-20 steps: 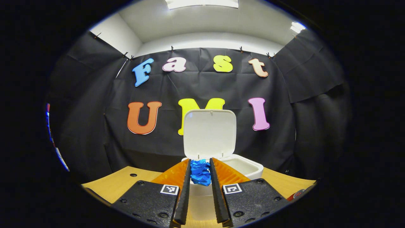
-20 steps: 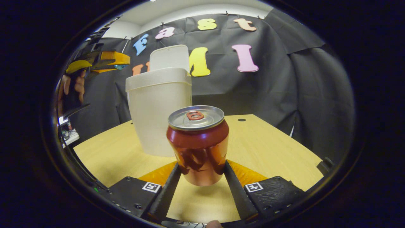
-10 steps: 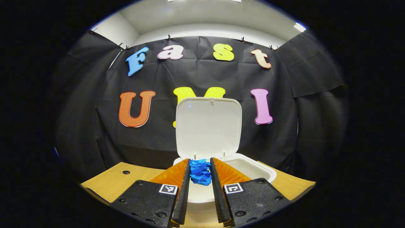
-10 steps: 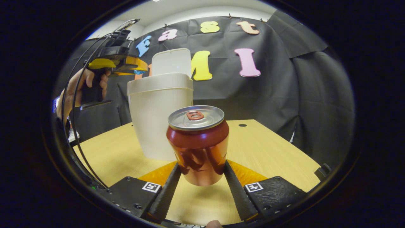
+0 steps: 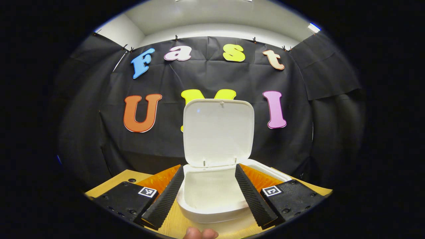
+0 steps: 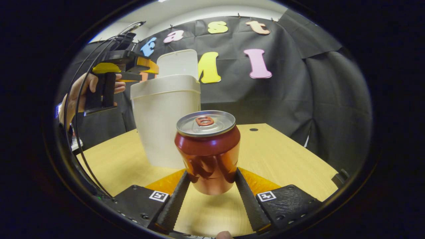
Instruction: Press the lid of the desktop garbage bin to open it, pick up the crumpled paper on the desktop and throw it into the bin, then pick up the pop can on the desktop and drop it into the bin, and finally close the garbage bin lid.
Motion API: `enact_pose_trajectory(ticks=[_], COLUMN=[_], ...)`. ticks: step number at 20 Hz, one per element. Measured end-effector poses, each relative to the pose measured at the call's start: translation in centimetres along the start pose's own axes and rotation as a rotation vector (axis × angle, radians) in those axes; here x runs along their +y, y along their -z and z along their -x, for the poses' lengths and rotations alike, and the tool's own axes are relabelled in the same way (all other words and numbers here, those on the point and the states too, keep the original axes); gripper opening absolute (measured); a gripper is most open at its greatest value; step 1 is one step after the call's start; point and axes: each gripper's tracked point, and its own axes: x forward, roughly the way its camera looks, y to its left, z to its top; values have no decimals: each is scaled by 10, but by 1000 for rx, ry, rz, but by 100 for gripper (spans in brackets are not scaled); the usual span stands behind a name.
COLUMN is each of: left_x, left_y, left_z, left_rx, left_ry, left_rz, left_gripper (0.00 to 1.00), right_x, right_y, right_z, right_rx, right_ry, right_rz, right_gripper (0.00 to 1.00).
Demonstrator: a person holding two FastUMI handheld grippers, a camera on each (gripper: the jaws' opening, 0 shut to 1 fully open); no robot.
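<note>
The white garbage bin (image 5: pixel 212 212) stands open right below my left gripper (image 5: pixel 209 167), its lid (image 5: pixel 217 132) tilted up at the back. My left gripper is open over the bin's mouth, with nothing between its fingers. In the right gripper view, a red pop can (image 6: pixel 207 152) sits upright between the fingers of my right gripper (image 6: pixel 211 172), which is shut on it just above the table. Behind the can stands the bin (image 6: pixel 166 122) with its raised lid (image 6: pixel 177 63). The left gripper (image 6: pixel 123 64), held by a hand (image 6: pixel 74 96), hovers at the bin's top left.
The wooden table (image 6: pixel 282 156) stretches to the right of the bin and has a small round hole (image 6: pixel 253 129) near its far edge. Black cloth walls close in behind and at both sides. A fingertip (image 5: pixel 199 233) pokes in at the bottom edge.
My left gripper has opened over the bin, and the blue crumpled paper it held has left its fingers. The right gripper stays shut on the can, barely moved.
</note>
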Motion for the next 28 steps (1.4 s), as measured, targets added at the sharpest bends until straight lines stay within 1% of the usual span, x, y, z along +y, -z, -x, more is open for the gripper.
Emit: enact_pose_trajectory(ticks=[5,8,10,12,14,16,20,21,23,24,26,28], left_x=[4,18,26,39,57,73,96,102,121,125,126,134], left_y=[-6,1,4,13,20,32,57,60,68,74,82,87], left_z=[13,24,34,44,59,75,106,112,126,132,142,152], left_rx=[-27,-17,-15,-3,-2,0,28,28,28,25,22,17], left_ry=[-1,-24,-26,-36,-62,-85,-105,-115,-166,-180,-191,-218], left_rz=[3,8,23,14,8,26,70,65,52,54,42,12], left_gripper=[99,99,99,99,99,99,99,99,99,99,99,99], right_x=[-2,-4,-4,0,3,11,39,46,63,69,79,92], right_y=[-2,-6,-14,-25,-45,-70,-126,-141,-170,-185,-217,-243], right_z=[1,3,5,6,8,10,8,6,4,2,-5,-18], right_rx=[1,-2,-13,-25,-51,-79,-133,-143,-151,-158,-185,-205], right_ry=[5,6,6,-3,-9,-30,-106,-129,-187,-203,-214,-227], right_rz=[1,10,22,44,70,82,119,120,96,88,103,121], right_gripper=[81,81,81,81,81,81,81,81,81,81,81,81])
